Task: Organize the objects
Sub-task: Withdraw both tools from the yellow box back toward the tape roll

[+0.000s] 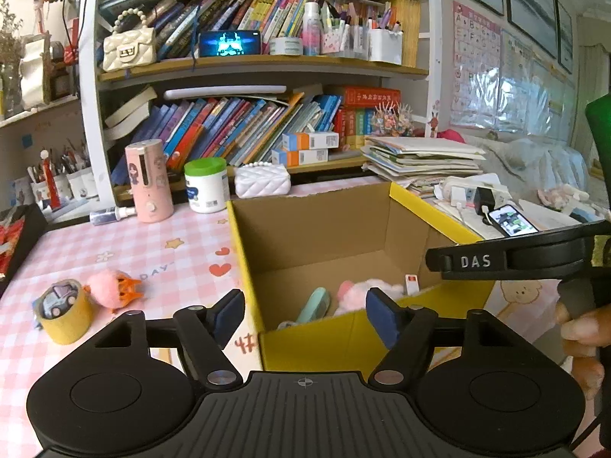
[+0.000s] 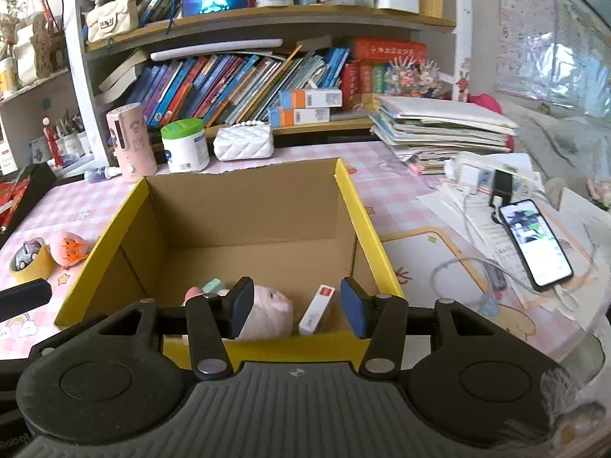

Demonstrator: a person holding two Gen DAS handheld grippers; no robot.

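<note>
An open yellow cardboard box (image 1: 244,267) (image 2: 362,213) stands on the pink checked table. Inside lie a pink plush toy (image 1: 359,292) (image 2: 267,311), a mint green object (image 1: 315,305) (image 2: 212,286) and a small white and red box (image 1: 410,284) (image 2: 317,309). A yellow tape roll with a toy car in it (image 1: 63,311) (image 2: 30,261) and a pink and orange toy (image 1: 112,290) (image 2: 68,248) sit on the table left of the box. My left gripper (image 1: 305,318) is open and empty at the box's near wall. My right gripper (image 2: 298,309) is open and empty over the box's near edge.
A pink cylinder (image 1: 149,181), a green-lidded white jar (image 1: 206,185) and a white quilted purse (image 1: 261,179) stand behind the box under full bookshelves. A paper stack (image 2: 439,129), a charging phone (image 2: 534,246) and cables lie to the right.
</note>
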